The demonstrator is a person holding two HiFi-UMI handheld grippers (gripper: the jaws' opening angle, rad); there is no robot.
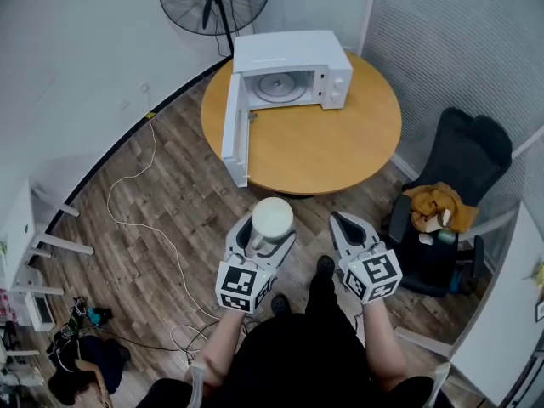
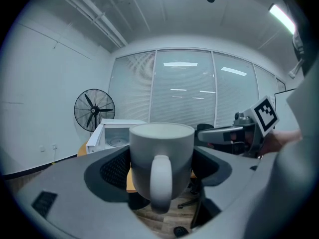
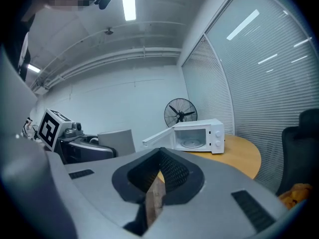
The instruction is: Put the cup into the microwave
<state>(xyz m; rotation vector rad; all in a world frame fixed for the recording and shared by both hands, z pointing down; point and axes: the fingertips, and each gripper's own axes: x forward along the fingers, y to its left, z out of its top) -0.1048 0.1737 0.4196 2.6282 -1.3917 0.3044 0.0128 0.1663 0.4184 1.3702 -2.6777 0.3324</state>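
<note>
At the left of the head view, a white cable (image 1: 136, 202) is trailing across the wooden floor, and anyone stepping toward the table (image 1: 340, 147) could be catching a foot in it while carrying a load. Just left of lower centre, the left gripper (image 1: 265, 238) is clamping the cup (image 1: 272, 218) by its round body. The cup is sitting upright between the jaws, with its handle pointing back at the gripper's own camera. It is hanging over the floor, short of the table's near edge. A smooth curved wall in a two-sided pinch may be slipping or twisting if the grip is loosening or the gripper is tilting.

Higher up, the microwave (image 1: 293, 70) is standing with its door (image 1: 234, 130) swinging wide to the left, past the table rim. A careless approach risks the cup knocking that door or the lower lip of the cavity.

Right of centre, the right gripper (image 1: 342, 222) is carrying nothing, its jaws pressing nearly together. At the far right, a black chair (image 1: 459, 160) is crowding the walking space.
</note>
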